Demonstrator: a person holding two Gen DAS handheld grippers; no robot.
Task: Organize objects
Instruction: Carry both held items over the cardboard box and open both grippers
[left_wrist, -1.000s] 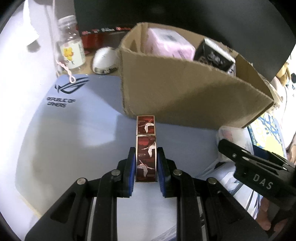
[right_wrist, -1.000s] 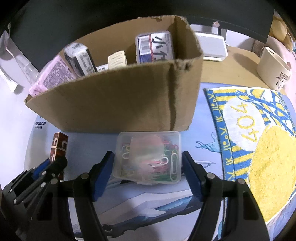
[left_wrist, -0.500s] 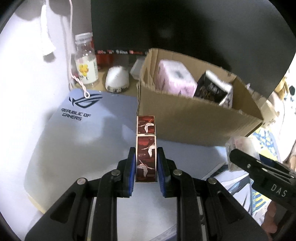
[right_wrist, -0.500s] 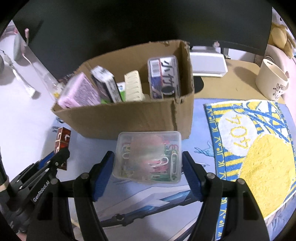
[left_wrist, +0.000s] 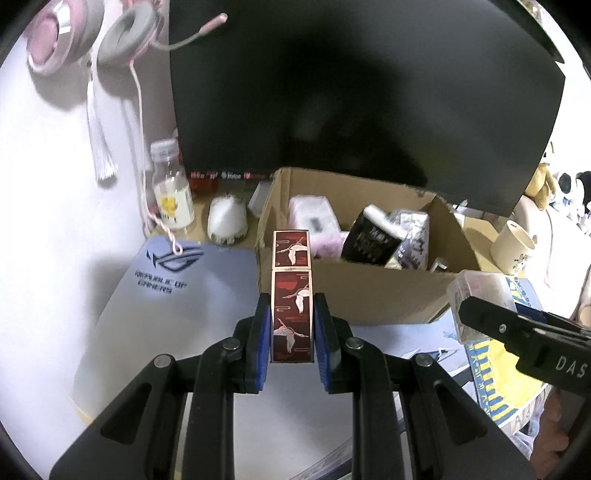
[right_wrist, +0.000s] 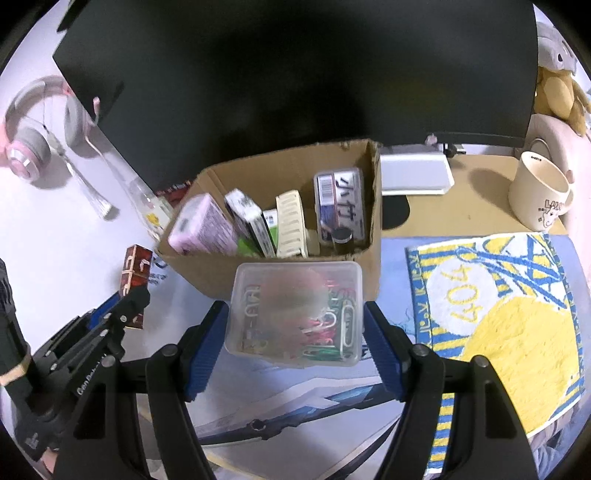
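The left tool (left_wrist: 291, 328) is clamped on a slim dark red box printed with white cranes (left_wrist: 291, 306), its blue pads pressing both long sides while the box's far end juts out toward the cardboard box (left_wrist: 373, 295), held above the bench. The right tool (right_wrist: 295, 325) grips a clear plastic case of coloured paper clips (right_wrist: 295, 310), its jaws standing wide with the pads against the case's two sides; the case hangs just in front of the cardboard box's near wall. Under both lies a pale blue desk mat (left_wrist: 170, 295) lettered "Republic of Gamers", and to the right on it a yellow and blue towel (right_wrist: 509, 317). The open cardboard box holds a pink packet (right_wrist: 203, 229), a black and white carton (right_wrist: 247, 218), a cream ribbed item (right_wrist: 291, 225) and a case with a barcode label (right_wrist: 341, 206). Beyond it stand a small glass bottle (left_wrist: 171, 192), a cream mug (right_wrist: 539, 195) and a black monitor (left_wrist: 351, 85). A pink headset (left_wrist: 88, 33) hangs on the wall at the left.
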